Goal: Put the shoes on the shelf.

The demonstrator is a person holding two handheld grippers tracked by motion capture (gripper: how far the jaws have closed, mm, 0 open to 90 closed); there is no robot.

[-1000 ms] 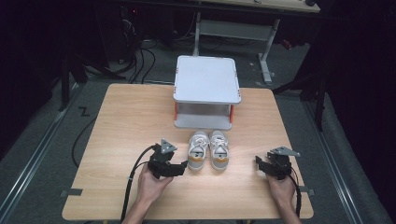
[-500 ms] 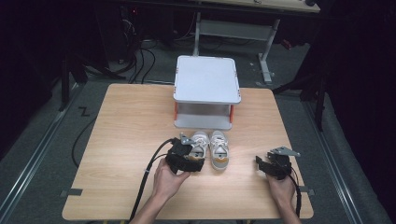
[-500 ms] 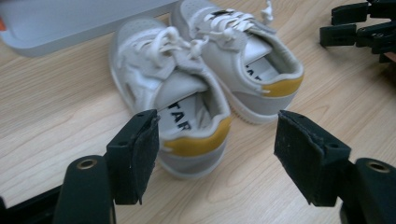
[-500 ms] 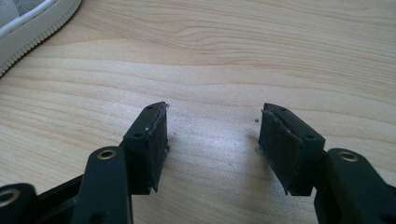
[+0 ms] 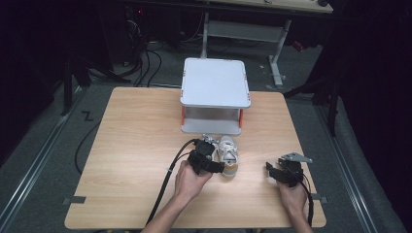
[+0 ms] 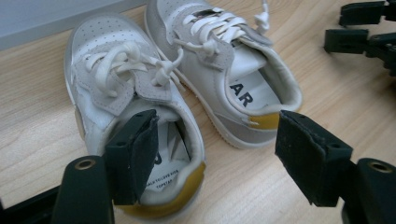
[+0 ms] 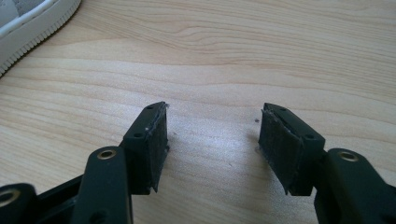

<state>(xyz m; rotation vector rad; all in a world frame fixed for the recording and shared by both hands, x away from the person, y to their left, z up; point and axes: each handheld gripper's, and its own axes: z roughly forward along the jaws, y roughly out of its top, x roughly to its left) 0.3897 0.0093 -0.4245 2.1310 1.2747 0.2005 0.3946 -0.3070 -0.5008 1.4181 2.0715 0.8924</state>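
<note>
Wooden table [image 5: 136, 145], bare over most of its top. Grey two-tier rack [image 5: 215, 82] at the far edge, centre. Pair of small white shoes [image 6: 187, 79] with yellow heels just in front of the rack, toes toward it. Left gripper [image 5: 208, 156] over the left shoe [image 6: 135, 140]: jaws spread, one jaw inside the shoe's opening, the other outside between the two shoes, not pinching. Right gripper [image 5: 281, 171] rests near the table's right front, jaws spread over bare wood, well apart from the shoes.
</note>
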